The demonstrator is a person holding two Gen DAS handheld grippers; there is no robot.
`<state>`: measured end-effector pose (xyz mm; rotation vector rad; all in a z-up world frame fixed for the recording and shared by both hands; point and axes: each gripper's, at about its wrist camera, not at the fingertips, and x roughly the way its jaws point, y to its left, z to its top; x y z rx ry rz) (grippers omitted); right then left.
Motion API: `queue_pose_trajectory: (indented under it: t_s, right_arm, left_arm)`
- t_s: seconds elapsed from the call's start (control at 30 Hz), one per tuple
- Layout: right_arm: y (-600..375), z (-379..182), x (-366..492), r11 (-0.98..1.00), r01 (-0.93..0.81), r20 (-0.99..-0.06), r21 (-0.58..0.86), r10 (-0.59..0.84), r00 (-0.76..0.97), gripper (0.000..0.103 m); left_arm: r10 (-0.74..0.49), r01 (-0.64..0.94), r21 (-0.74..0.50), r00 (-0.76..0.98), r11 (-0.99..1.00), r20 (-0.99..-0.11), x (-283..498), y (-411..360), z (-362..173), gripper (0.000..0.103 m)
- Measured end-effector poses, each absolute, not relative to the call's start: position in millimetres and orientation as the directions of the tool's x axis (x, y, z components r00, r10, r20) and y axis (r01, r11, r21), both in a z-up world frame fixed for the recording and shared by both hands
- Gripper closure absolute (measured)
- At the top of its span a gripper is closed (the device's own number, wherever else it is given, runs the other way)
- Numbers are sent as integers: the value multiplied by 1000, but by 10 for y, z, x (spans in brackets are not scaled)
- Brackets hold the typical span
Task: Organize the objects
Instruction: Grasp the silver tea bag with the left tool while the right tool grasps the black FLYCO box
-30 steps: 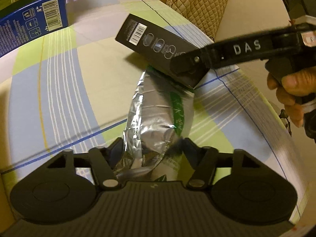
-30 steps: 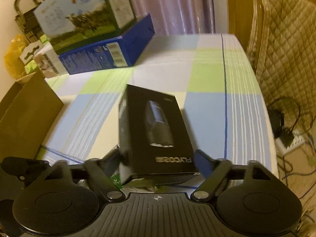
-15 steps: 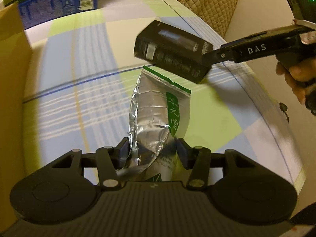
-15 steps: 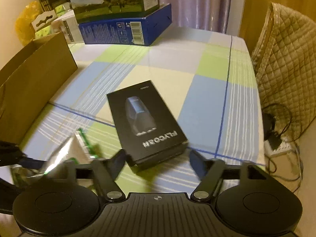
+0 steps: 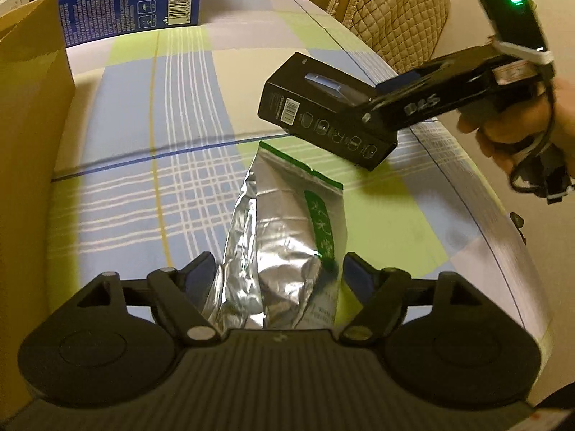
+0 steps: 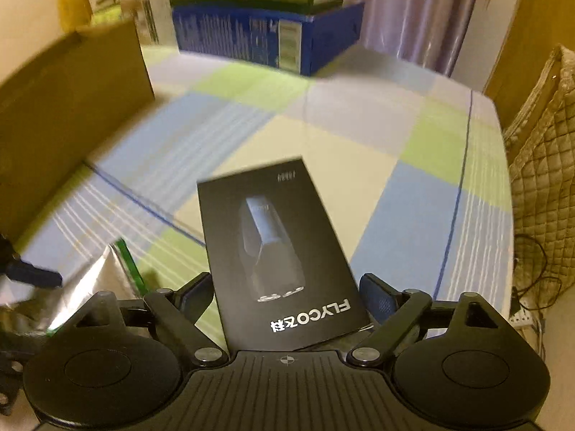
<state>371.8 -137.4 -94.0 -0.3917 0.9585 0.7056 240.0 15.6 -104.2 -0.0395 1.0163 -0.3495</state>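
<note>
My left gripper is shut on a silver foil pouch with a green strip and holds it above the checked tablecloth. My right gripper is shut on a black shaver box marked FLYCO and holds it in the air. In the left wrist view the black box hangs just beyond the pouch's top edge, held by the right gripper that comes in from the right. The pouch shows at the lower left of the right wrist view.
An open brown cardboard box stands along the left side, also in the right wrist view. A blue carton with a green carton on top stands at the far end. A quilted chair stands beyond the table's right edge.
Both grippers have lifted their objects and swung left, toward the cardboard box. The black box has turned and now sits higher above the table.
</note>
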Motion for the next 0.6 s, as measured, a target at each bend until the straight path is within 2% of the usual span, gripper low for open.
queue_pose_trajectory:
  t_s: [0.07,0.17,0.33,0.4,0.47,0.6]
  right_arm:
    - [-1384,-1018,3736,726,-687,-869,40,365,335,25]
    - [-1491,-1018,3678,777,-625,-878,71,346,330,26]
    - [-1663,-925,3372,836,-547,-915,43,253,314,26]
    - [-1729,-887,3235,862,-501,-923,79,253,290,26]
    - [-1765,-859,3094,877,-474,-929,85,241,280,26]
    - [-1774,-826,2794,900,-427,-936,86,220,276,26]
  left_arm:
    - [-303,267,-193,472,944,-828,2435,163,-1078,28]
    - [-307,269,-198,462,943,-832,2448,168,-1099,28]
    - [-294,284,-179,437,942,-850,2418,144,-1144,30]
    - [-287,291,-168,434,942,-854,2382,134,-1145,35]
    - [-298,280,-190,423,941,-855,2350,162,-1127,48]
    - [-298,262,-202,411,944,-861,2194,244,-1093,54]
